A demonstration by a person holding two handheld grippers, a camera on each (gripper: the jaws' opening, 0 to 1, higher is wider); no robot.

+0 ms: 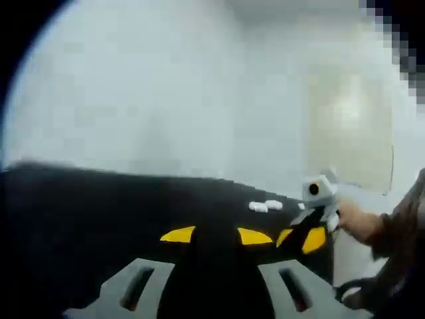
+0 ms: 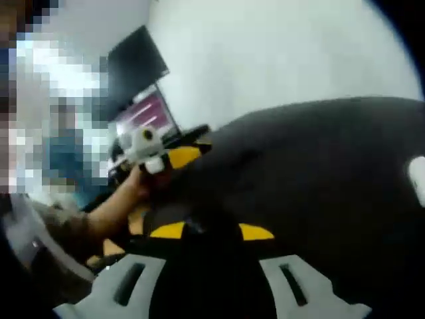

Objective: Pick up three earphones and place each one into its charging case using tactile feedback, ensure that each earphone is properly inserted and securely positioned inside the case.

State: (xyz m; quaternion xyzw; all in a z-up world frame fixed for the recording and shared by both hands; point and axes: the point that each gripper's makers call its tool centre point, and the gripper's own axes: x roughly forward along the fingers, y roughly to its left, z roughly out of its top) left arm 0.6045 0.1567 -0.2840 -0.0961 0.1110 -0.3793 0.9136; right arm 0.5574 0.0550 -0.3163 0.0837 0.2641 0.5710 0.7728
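Left gripper view: the left gripper [image 1: 216, 236] hangs with fingers wide and empty over the black table [image 1: 93, 212]; white earphones [image 1: 265, 206] lie ahead, right of the fingertips, near the right gripper [image 1: 302, 238].

Right gripper view: wide, empty too. Best approach: steady, slow descent, close gently.

Table surface [image 1: 80, 226]: black, matte; spans the lower half of the left gripper view and the right and centre of the right gripper view.
Wall [image 1: 166, 86]: pale, plain, blurred; upper part of both views.
Monitor [image 2: 143, 113]: left of centre in the right gripper view; screen lit pinkish.
Dark panel [image 2: 136, 63]: directly above the monitor, tilted.
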